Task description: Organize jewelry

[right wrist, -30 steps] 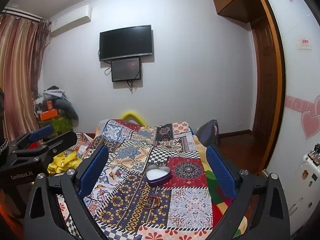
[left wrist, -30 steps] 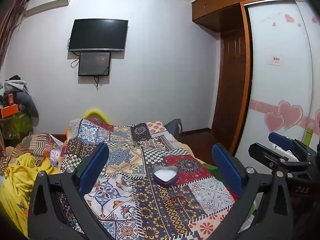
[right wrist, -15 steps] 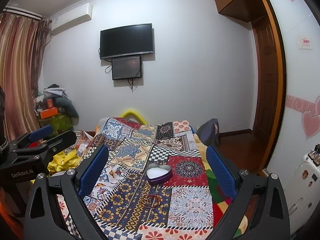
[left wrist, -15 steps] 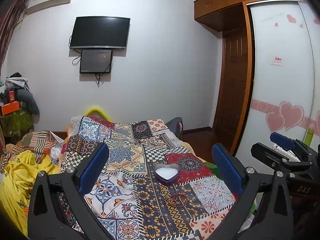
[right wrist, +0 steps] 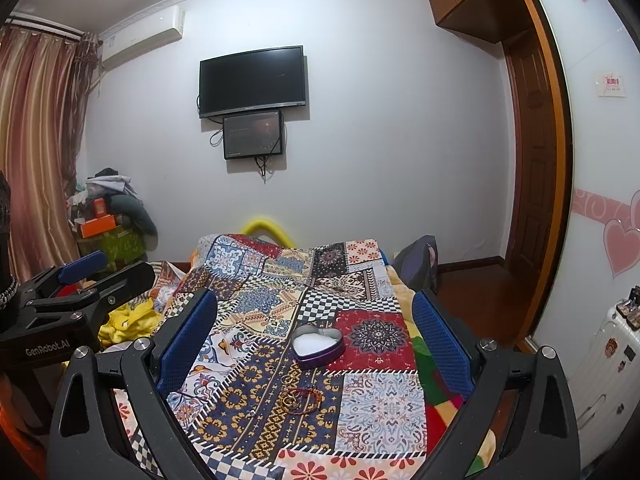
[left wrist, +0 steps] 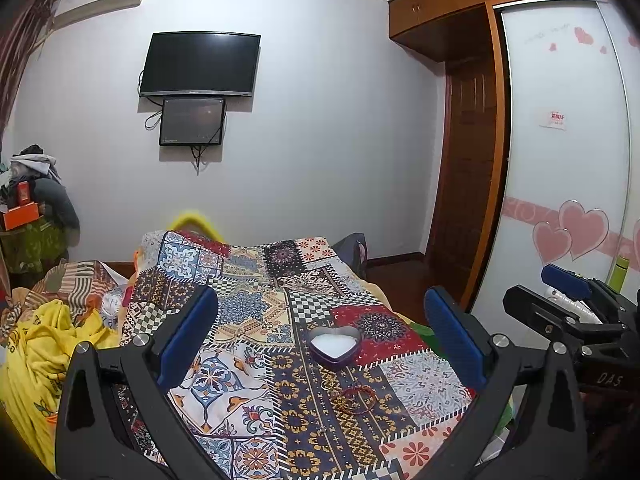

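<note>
We hold left gripper (left wrist: 320,332) wide open, empty, above patchwork cloth (left wrist: 248,320). Right gripper (right wrist: 314,326) likewise spread wide, nothing between pads. Ahead of both we see heart-shaped tin (right wrist: 317,346), lidless, white inside. Red bracelet (right wrist: 306,399) with gold rings (right wrist: 289,400) lies just before tin, apart from it.
</note>
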A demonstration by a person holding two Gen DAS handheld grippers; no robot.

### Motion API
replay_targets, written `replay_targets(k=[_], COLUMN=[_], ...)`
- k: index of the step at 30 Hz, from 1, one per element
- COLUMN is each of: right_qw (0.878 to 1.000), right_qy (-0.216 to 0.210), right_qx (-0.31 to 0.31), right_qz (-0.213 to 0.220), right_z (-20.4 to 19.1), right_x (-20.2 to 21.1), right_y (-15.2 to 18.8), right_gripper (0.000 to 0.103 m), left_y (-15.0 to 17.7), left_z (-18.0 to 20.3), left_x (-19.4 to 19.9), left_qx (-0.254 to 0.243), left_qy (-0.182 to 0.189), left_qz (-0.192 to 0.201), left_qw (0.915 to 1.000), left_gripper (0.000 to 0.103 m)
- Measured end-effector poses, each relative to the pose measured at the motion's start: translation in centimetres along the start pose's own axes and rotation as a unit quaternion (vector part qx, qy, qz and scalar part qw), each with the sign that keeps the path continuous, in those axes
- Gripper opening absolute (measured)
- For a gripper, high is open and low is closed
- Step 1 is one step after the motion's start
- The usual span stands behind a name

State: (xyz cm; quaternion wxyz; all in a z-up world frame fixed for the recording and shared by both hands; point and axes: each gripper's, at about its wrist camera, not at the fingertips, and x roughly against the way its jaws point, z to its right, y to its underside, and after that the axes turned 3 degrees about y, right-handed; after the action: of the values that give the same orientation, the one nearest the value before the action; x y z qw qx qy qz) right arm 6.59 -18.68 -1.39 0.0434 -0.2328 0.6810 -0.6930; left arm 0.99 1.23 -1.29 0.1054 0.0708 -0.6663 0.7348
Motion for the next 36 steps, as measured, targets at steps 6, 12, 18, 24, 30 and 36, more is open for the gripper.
replay_targets(k=[6, 12, 18, 24, 30, 36], right_qw=[1.0, 1.0, 1.0, 1.0, 1.0, 1.0], right_qy=[0.0, -0.001, 0.0, 0.0, 0.0, 0.0], right_qx=[-0.001, -0.003, -0.002, -0.003, -0.004, -0.005], right_qz=[-0.001, -0.004, -0.004, -0.005, -0.005, -0.011], right_z=[0.16, 0.3, 0.32, 0.29, 0.34, 0.3], right_x=[0.05, -0.17, -0.15, -0.14, -0.17, -0.59], right_y=[0.0, -0.03, -0.16, -0.28, -0.36, -0.39], right_gripper=[0.097, 0.097, 0.097, 0.097, 0.097, 0.097], left_y=[0.1, 0.21, 0.16, 0.06, 0.01, -0.03], left_z=[0.01, 0.08, 0.24, 0.39, 0.47, 0.39], left_x=[-0.08, -0.32, -0.28, -0.29, -0.21, -0.45], left_qx=[-0.001, -0.003, -0.005, -0.006, -0.006, -0.007], left_qy=[0.001, 0.003, 0.006, 0.005, 0.006, 0.008], left_qz=[-0.002, -0.005, -0.005, -0.006, -0.005, -0.008], left_qw=[1.0, 1.0, 1.0, 0.9999, 1.0, 0.9999], left_gripper=[0.103, 0.103, 0.103, 0.103, 0.103, 0.103])
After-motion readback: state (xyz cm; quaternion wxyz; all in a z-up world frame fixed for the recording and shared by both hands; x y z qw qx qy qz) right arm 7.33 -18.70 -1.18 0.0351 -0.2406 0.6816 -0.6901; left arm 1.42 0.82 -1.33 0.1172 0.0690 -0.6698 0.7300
